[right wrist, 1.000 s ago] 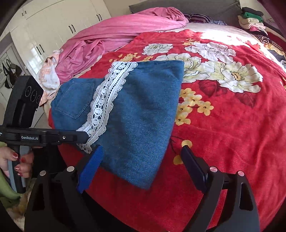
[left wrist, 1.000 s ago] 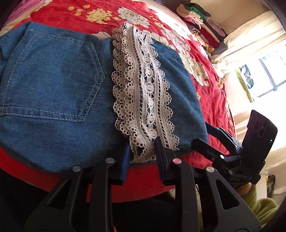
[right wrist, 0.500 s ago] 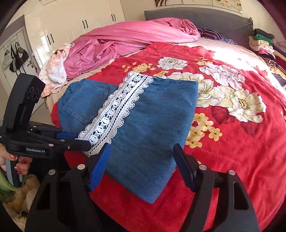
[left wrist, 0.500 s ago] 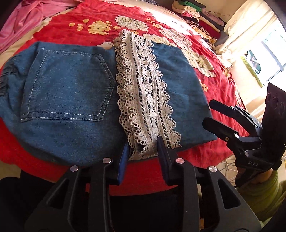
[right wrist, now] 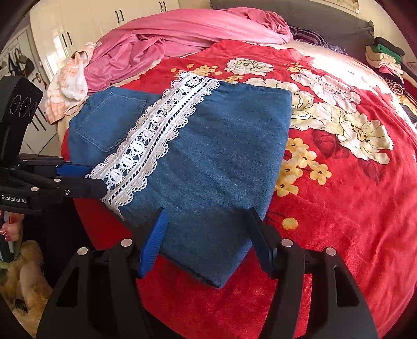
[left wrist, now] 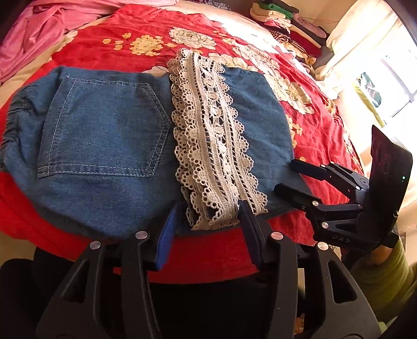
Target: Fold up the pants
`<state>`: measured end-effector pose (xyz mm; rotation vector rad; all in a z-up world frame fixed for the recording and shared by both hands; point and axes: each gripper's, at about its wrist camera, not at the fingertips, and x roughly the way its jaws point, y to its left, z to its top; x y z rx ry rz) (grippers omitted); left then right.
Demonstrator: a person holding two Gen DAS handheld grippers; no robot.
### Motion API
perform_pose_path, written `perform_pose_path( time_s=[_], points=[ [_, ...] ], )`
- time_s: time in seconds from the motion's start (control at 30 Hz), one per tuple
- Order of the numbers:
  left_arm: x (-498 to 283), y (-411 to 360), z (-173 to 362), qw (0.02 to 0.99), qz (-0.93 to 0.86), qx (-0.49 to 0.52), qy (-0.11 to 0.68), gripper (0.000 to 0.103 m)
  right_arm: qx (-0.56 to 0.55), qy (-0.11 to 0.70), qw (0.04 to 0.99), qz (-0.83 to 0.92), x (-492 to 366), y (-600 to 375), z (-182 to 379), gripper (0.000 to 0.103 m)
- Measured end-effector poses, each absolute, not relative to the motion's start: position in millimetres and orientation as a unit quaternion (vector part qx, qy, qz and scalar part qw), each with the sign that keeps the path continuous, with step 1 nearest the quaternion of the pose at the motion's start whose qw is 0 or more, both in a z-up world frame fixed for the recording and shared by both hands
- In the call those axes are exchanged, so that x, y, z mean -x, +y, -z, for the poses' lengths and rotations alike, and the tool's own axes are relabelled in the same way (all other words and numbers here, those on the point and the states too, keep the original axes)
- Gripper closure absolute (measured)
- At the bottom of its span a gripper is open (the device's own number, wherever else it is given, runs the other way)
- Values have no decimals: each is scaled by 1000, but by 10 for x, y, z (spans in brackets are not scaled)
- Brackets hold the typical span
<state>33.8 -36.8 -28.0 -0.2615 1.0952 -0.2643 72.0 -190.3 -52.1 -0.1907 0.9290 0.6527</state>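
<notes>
The blue denim pants (left wrist: 104,135) lie folded on the red flowered bedspread (left wrist: 146,23), with a white lace strip (left wrist: 211,140) across them and a back pocket at the left. They also show in the right wrist view (right wrist: 216,161). My left gripper (left wrist: 208,229) is open, its fingers either side of the lace strip's near end at the bed edge. My right gripper (right wrist: 208,240) is open, its fingers astride the near corner of the folded denim. Neither holds cloth. The right gripper also shows at the right of the left wrist view (left wrist: 289,177).
A crumpled pink blanket (right wrist: 182,34) and a peach cloth (right wrist: 67,86) lie at the bed's far left. A stack of folded clothes (left wrist: 286,15) sits at the far right. White wardrobe doors (right wrist: 91,23) stand behind. The bed edge is just under both grippers.
Both grippers have moved in toward the pants' near edge. The left gripper's fingers have opened wider around the lace end. The right gripper now straddles the denim corner.
</notes>
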Motion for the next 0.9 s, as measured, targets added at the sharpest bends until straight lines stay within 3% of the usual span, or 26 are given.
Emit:
perform_pose_path(
  time_s=[0.43,0.73,0.9],
  points=[
    [-285,-335,219,842,122,125,511,54,76,435,846,-298,-687,-1964,416,41],
    [-222,-313,153,847,121,123,502,40,70,431,853,-286,-664,-2009,353,41],
    [-191,-307,130,850,119,122,499,34,64,429,857,-279,-660,-2046,319,32]
  ],
)
